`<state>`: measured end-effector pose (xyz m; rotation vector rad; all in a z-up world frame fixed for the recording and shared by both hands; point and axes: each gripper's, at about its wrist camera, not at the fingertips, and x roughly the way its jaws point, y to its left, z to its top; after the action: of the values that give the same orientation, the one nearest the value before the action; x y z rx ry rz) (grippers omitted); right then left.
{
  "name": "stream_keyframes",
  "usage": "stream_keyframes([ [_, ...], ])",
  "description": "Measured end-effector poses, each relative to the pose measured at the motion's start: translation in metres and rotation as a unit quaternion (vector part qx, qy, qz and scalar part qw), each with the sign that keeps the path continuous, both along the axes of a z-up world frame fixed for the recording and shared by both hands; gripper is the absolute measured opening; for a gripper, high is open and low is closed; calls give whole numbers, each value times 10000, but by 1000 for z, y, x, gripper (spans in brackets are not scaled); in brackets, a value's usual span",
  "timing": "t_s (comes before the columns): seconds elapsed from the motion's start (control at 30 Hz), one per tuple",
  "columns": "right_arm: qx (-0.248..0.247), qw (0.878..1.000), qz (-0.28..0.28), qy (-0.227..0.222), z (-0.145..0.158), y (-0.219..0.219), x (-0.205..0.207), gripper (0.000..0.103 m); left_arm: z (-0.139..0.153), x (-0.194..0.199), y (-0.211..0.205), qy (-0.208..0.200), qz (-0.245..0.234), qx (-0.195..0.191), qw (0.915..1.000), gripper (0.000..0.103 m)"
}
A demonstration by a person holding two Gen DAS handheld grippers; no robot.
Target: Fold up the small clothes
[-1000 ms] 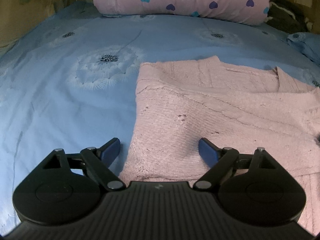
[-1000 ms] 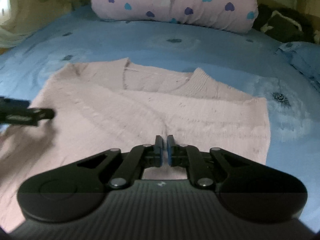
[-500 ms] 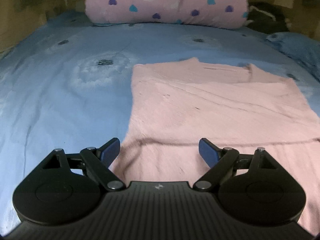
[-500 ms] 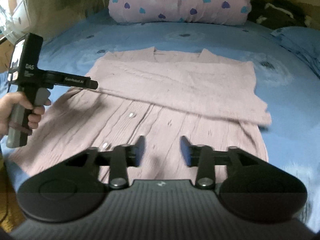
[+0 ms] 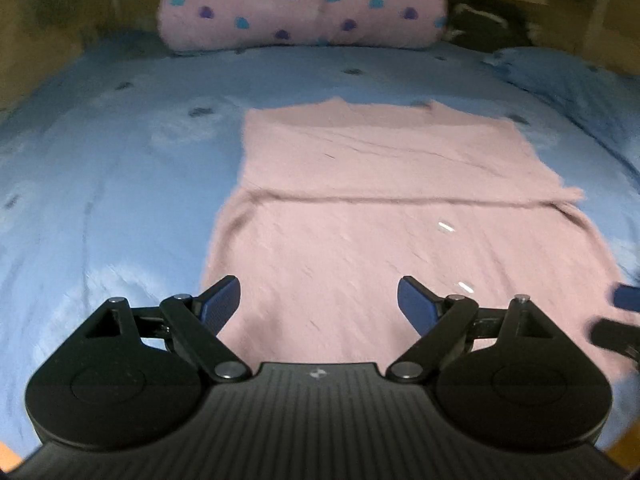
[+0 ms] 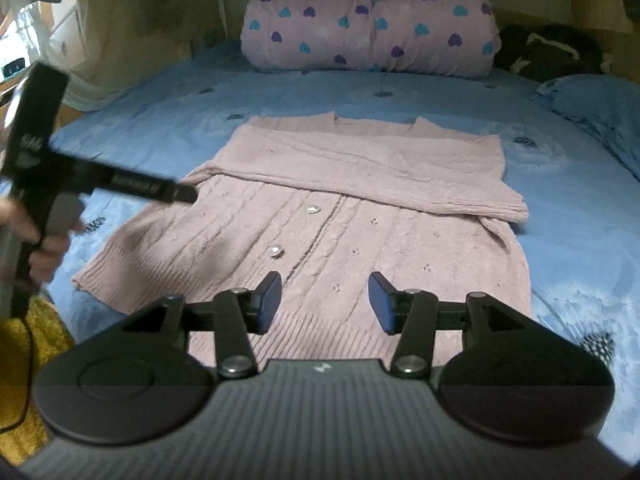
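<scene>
One bed (image 6: pixel 168 120) fills both views, covered by a blue sheet printed with dandelion motifs. At its far end a pink bolster (image 6: pixel 372 20) with blue and purple hearts is laid across the width; a blue pillow (image 6: pixel 592 104) is seen at the right edge, and a dark bundle (image 6: pixel 548 52) is seen behind it.

On the middle of the bed a pink knitted cardigan (image 6: pixel 320 248) is spread flat — front up, collar toward the bolster, ribbed hem toward the cameras. Both sleeves are folded across the chest, forming a band whose cuff end (image 6: pixel 500 208) reaches the garment's right side. Below the band two pale buttons (image 6: pixel 276 250) are visible on the placket.

The left tool (image 5: pixel 319 304) is held above the hem with its blue pads spread wide and nothing between them. In the right wrist view it is seen from the side, gripped by a hand (image 6: pixel 44 248) at the left edge.

The right tool (image 6: pixel 325 302) is held above the hem as well; its jaws have just been opening and now stand partly apart, with nothing pinched — only knit below.
</scene>
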<state>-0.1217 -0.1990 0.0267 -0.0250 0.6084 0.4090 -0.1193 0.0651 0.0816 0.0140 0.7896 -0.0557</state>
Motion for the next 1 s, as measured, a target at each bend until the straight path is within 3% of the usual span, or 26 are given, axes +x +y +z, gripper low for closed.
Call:
stream_keyframes([
  [0.17,212,9996,68,169,0,-1,-13,50,7,-41,-20,-111,-182,221,9995,89],
  [0.27,164,9997,96,134,2,3,-23,50,12,-61,-28,-209,-233,118,9994,89],
  [0.57,85,9999,47,112,12,5,-43,50,15,-92,-31,-132,-471,184,9986,89],
  [0.77,-46,9996,-55,269,5,-5,-48,50,7,-97,-27,-114,-325,590,9977,89],
  [1.0,-271,9989,-211,311,-12,-15,-58,50,-7,-106,-32,39,-643,1005,9928,89],
])
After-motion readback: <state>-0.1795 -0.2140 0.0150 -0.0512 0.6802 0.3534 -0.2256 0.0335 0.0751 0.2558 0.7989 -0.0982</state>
